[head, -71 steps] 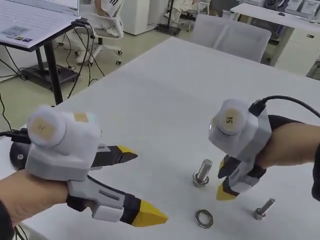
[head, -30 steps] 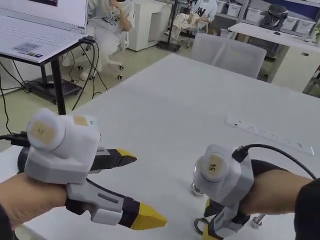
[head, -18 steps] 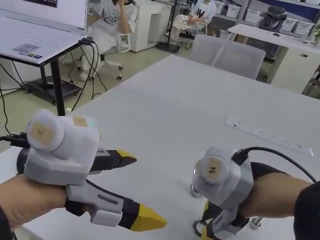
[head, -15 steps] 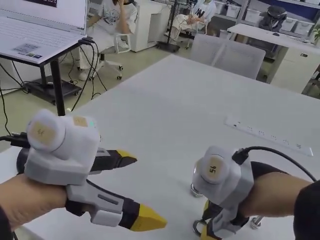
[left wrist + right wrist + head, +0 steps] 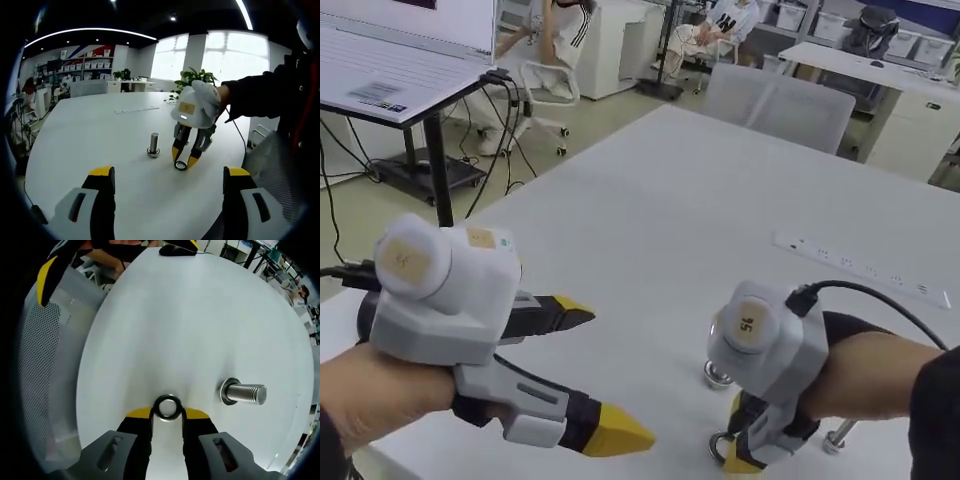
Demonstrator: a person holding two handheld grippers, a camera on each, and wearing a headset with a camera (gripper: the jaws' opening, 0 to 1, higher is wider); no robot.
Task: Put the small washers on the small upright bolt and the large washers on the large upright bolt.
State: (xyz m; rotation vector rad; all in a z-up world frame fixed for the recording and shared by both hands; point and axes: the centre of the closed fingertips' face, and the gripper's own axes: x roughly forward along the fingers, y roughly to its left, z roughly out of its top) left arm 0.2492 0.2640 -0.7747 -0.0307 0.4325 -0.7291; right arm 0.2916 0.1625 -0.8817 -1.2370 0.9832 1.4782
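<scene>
My right gripper (image 5: pixel 745 458) points down at the table's near edge, shut on a large steel washer (image 5: pixel 718 447). In the right gripper view the washer (image 5: pixel 167 397) sits pinched between the yellow tips of the gripper (image 5: pixel 167 414). Just behind stands the large upright bolt (image 5: pixel 717 375), mostly hidden by the gripper, with a washer at its base (image 5: pixel 227 391). The small bolt (image 5: pixel 839 436) is to the right. My left gripper (image 5: pixel 597 374) hovers open at the left, holding nothing. From the left gripper view, the bolt (image 5: pixel 153 144) stands beside the right gripper (image 5: pixel 183 163).
A white power strip (image 5: pixel 860 270) lies farther back on the white table (image 5: pixel 650 200). Grey chairs (image 5: pixel 780 100) stand at the far edge. A laptop desk (image 5: pixel 390 60) with hanging cables is off to the left. The near table edge is close below both grippers.
My right gripper moved from beside the large bolt toward me, down onto the loose washer, and closed on it. The left gripper has stayed open in place.
</scene>
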